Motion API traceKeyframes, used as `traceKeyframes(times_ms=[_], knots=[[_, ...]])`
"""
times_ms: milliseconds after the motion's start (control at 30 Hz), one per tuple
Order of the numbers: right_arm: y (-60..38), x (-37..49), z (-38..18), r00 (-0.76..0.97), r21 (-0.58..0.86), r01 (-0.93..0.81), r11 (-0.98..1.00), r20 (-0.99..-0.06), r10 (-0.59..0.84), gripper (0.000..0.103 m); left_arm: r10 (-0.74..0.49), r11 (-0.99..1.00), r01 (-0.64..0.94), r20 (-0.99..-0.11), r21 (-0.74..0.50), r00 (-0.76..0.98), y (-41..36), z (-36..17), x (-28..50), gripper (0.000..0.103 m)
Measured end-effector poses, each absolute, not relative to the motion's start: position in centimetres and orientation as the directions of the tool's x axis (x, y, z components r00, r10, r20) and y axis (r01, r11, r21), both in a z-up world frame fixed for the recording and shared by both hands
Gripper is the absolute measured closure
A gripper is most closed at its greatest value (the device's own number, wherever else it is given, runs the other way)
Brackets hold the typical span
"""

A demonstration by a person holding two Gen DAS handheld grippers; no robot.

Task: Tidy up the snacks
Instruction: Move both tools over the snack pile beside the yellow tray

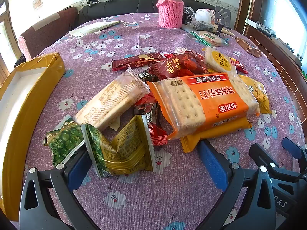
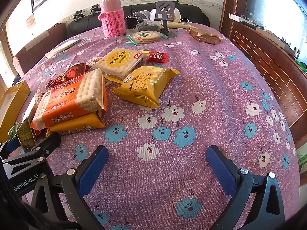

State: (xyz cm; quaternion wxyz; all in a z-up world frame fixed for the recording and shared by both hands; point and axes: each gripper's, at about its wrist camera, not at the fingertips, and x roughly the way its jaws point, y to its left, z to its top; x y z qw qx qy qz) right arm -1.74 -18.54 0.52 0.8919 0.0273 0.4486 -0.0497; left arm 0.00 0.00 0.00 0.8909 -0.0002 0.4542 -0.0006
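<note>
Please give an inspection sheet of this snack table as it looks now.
Surface: floral purple tablecloth, flat.
Job's things: snack packets heaped; orange cracker pack atop an orange-yellow pack; green pea packets nearest; yellow box empty at left.
Clutter: pink flask, phone stand, cups at far edge.
Grippers: left hand-held gripper open over a green packet; right hand-held gripper open over bare cloth.
Cables: thin white one near cups.
Surroundings: dark sofa, brick-pattern wall.
</note>
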Motion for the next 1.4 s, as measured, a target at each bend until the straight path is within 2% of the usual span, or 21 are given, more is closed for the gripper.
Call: traceKeyframes(times_ms=[700,900,1133,1267,1333,1400], knots=[[-18.6,-1.8,0.3,0.593,0.008,0.126,0.992,-0.802,-0.069,0.0,0.007,1.0,-0.012,-0.809,0.0,0.587,0.1,0.0,0.0,0.0],[-18.6,-1.9,0.2,0.593,0.008,0.126,0.992,-0.802,-0.068,0.0,0.003,1.0,-0.005,-0.834,0.0,0.552,0.1,0.1,0.5,0.0],[-18.5,-2.1,0.2,0.593,0.007,0.126,0.992,-0.802,-0.07,0.0,-0.045,0.999,0.045,-0.838,-0.024,0.544,0.5,0.3,-0.2,0.001],[-18.6,-2.2,0.2,0.593,0.008,0.126,0.992,-0.802,-0.068,0.0,-0.154,0.988,0.093,-0.807,-0.123,0.57,1.6,1.4,-2.3,0.012],[-18.6,-2.2,0.2,0.593,0.008,0.126,0.992,-0.802,-0.068,0.0,-0.194,0.981,0.128,-0.761,-0.146,0.618,2.5,3.1,-4.1,0.013],[-18.6,-2.2,0.2,0.593,0.009,0.126,0.992,-0.802,-0.068,0.0,-0.197,0.98,0.144,-0.678,-0.134,0.708,3.9,5.7,-6.7,0.013]])
